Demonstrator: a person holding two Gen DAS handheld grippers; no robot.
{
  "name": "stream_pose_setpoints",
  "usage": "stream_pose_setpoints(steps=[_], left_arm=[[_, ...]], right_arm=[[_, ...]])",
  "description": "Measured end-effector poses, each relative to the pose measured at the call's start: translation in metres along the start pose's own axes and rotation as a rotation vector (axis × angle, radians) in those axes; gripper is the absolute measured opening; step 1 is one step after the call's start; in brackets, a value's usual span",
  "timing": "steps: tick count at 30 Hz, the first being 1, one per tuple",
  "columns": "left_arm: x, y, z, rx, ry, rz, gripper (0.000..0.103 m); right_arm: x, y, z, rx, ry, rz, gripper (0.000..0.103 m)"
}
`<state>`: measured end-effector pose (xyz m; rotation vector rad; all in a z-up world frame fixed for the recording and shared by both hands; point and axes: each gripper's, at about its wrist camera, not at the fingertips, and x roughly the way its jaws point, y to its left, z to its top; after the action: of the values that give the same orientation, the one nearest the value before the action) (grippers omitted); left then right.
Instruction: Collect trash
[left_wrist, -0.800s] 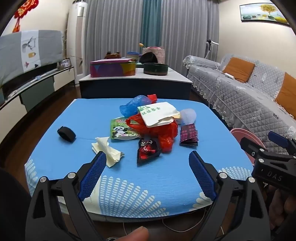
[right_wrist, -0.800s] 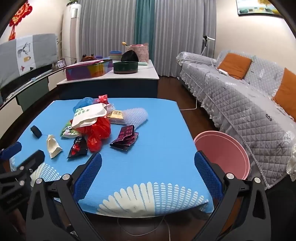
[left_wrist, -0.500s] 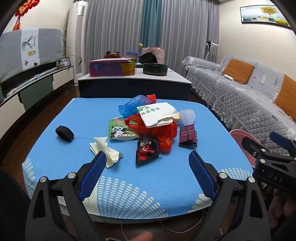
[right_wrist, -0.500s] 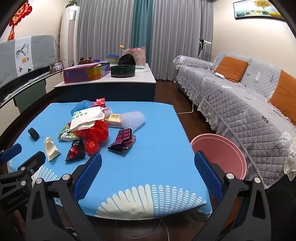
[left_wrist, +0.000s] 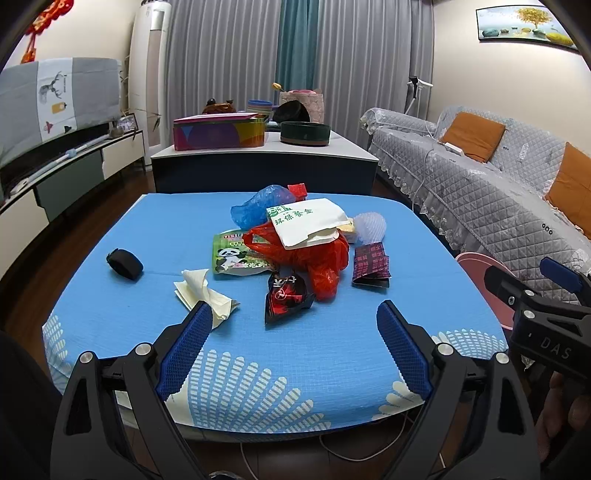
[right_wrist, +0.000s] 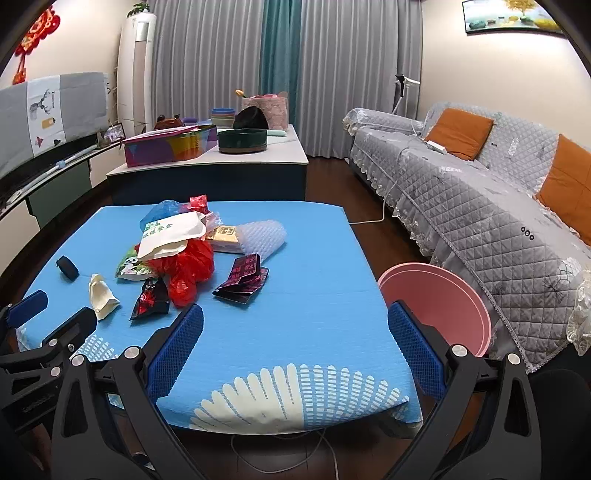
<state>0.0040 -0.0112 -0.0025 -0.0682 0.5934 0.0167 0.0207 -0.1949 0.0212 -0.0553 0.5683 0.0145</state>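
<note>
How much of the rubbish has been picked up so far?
None, it seems. The wrappers, the red bag and the crumpled tissue all lie on the blue table. Both sets of jaws stand open and empty. The pink bucket beside the table looks empty, so all the collecting remains.

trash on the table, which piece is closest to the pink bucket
The dark red foil wrapper, lying flat apart from the heap on the side toward the pink bucket; the crumpled tissue and black-red wrapper lie farther off.

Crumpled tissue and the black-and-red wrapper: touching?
Apart. The left wrist view shows bare blue cloth between the crumpled tissue and the black-and-red wrapper.
</note>
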Motion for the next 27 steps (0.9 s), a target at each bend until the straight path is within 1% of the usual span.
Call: stream_pose_setpoints(steps=[10, 14, 18, 22, 27], left_arm=[[-0.0003, -0.0002, -0.0003, 0.0, -0.001, 0.0, 0.088], [-0.0004, -0.001, -0.0002, 0.002, 0.0, -0.001, 0.088], [-0.0004, -0.0012, -0.0001, 0.001, 0.0, -0.001, 0.088], [-0.0005, -0.0014, -0.0002, 0.001, 0.0, 0.0, 0.088], [-0.0005, -0.0014, -0.0003, 0.001, 0.0, -0.001, 0.088]], right_arm=[[-0.002, 0.0017, 0.0017, -0.001, -0.027, 0.002, 0.098], [0.0006, 0.0034, 0.0006, -0.006, -0.018, 0.002, 0.098], [0.0, 0.0028, 0.0004, -0.005, -0.029, -0.013, 0.098], [0.0047, 0.0029, -0.0007, -0.004, 0.001, -0.016, 0.098], [0.002, 0.0012, -0.0013, 0.0, -0.003, -0.007, 0.098]])
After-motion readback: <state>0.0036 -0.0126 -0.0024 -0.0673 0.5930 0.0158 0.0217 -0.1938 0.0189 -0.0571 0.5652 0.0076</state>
